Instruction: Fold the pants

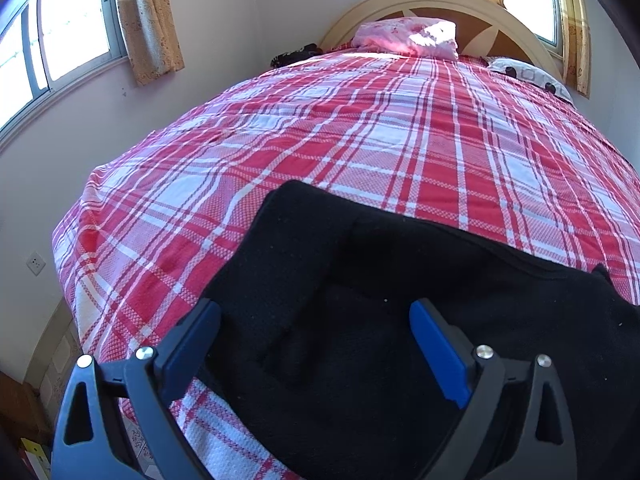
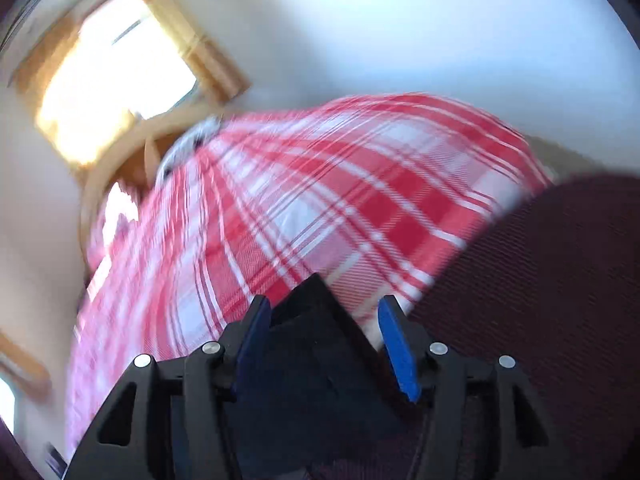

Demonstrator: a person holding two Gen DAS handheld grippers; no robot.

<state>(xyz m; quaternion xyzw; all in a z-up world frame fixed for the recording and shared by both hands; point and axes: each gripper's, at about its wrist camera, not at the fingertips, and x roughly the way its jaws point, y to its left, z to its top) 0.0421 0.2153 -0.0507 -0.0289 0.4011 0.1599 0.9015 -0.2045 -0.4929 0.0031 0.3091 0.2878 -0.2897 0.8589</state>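
The black pants (image 1: pixel 400 300) lie folded on the red plaid bedspread (image 1: pixel 320 128) at the bed's near edge, toward 5 o'clock in the left wrist view. The left gripper (image 1: pixel 316 344) hovers over them, fingers spread wide and gripping nothing. The right gripper (image 2: pixel 324 336) is parted, with a peak of pants cloth (image 2: pixel 316 320) between its fingers, clear of the right blue pad (image 2: pixel 396 344).

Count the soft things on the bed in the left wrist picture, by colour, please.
Black: 2, the pants and a dark item near the headboard.
Pink: 1, a pillow.
White with black spots: 1, a pillow.
Total: 4.
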